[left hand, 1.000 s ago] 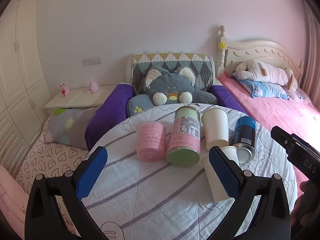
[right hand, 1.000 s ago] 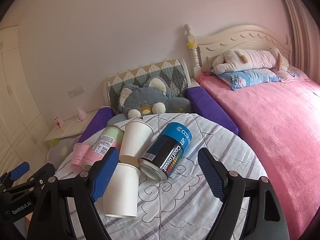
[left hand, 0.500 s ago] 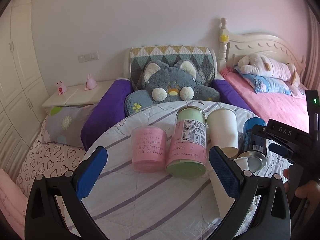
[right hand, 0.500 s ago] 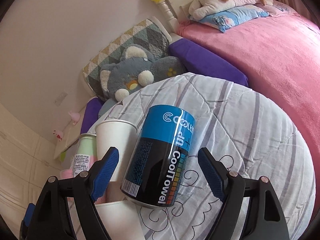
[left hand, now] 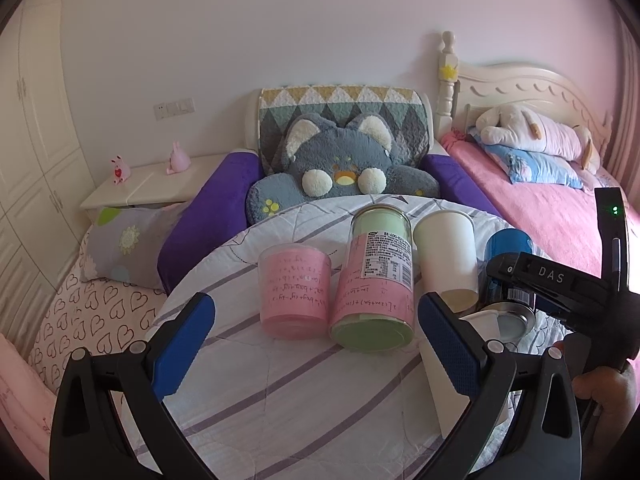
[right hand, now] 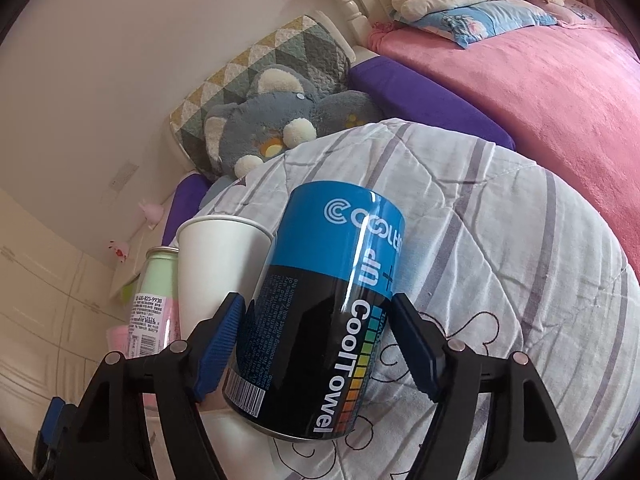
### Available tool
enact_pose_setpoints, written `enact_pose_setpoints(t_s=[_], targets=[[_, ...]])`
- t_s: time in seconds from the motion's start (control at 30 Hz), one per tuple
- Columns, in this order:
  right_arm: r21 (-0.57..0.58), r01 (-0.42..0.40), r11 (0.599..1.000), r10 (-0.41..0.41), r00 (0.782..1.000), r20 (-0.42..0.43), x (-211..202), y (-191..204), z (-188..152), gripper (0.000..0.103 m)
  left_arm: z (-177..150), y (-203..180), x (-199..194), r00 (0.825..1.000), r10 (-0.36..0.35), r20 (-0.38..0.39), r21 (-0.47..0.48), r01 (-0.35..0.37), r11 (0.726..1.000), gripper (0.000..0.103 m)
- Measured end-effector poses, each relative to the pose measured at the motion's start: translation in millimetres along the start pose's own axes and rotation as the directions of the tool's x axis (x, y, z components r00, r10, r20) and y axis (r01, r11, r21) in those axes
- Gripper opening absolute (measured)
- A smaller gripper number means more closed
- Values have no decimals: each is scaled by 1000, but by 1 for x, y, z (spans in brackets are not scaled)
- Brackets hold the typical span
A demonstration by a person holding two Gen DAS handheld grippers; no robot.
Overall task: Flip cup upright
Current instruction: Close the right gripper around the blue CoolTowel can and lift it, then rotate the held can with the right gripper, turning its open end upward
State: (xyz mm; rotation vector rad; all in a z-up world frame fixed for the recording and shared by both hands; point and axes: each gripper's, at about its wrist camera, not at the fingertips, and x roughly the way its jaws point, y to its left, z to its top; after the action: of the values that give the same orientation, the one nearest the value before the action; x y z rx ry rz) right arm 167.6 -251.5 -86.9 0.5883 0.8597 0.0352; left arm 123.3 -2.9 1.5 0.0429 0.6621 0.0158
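A: Where is the can?
B: The blue and black can (right hand: pixel 326 316) lies on its side on the striped quilt (right hand: pixel 500 264), its metal end toward the right camera. It sits between the fingers of the right gripper (right hand: pixel 316 346).

A: Finger state, right side?
B: Spread somewhat wider than the can. The left pad (right hand: pixel 218 344) is just beside the can wall; I cannot tell whether it touches. The right pad (right hand: pixel 414 344) stands a little apart from it. Nothing gripped.

A: And the left gripper?
B: The left gripper (left hand: pixel 316 346) hovers above the quilt with fingers wide apart, holding nothing. Its blue pads (left hand: pixel 182 342) frame the row of containers.

A: List the row, left to right, from the left camera.
B: Pink cup (left hand: pixel 294 290), mouth down. Green and pink tin (left hand: pixel 376 280), lying on its side with one end toward the camera, touching the pink cup. White paper cup (left hand: pixel 448 254), also mouth down, wide rim on the quilt. A second white cup (left hand: pixel 446 384) lies on its side nearer the camera, partly behind the right finger. The can is at far right, largely hidden there by the other gripper's body.

A: Background?
B: Grey plush cushion (left hand: pixel 340 168), pink bed (left hand: pixel 560 216), white nightstand (left hand: pixel 148 186).
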Motion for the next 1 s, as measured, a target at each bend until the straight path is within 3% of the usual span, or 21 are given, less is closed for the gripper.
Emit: enact_pose_setpoints(t_s=[0.27,0.73,1.0], targets=[[-78,18,997,-15,999,41,-22,8,-12,74,-9,2,-15,1000,-5,-8,-14,5,1000,103],[-183,70,981,-41,986,160,-102,17,-42,74,-31,3,-69,1000,-24,-16,-13,23,1000,103],[-215,-19,976,41,994,101,-131,27,-73,74,-50,17,-94,999,10,-30,-1,-10,1000,103]])
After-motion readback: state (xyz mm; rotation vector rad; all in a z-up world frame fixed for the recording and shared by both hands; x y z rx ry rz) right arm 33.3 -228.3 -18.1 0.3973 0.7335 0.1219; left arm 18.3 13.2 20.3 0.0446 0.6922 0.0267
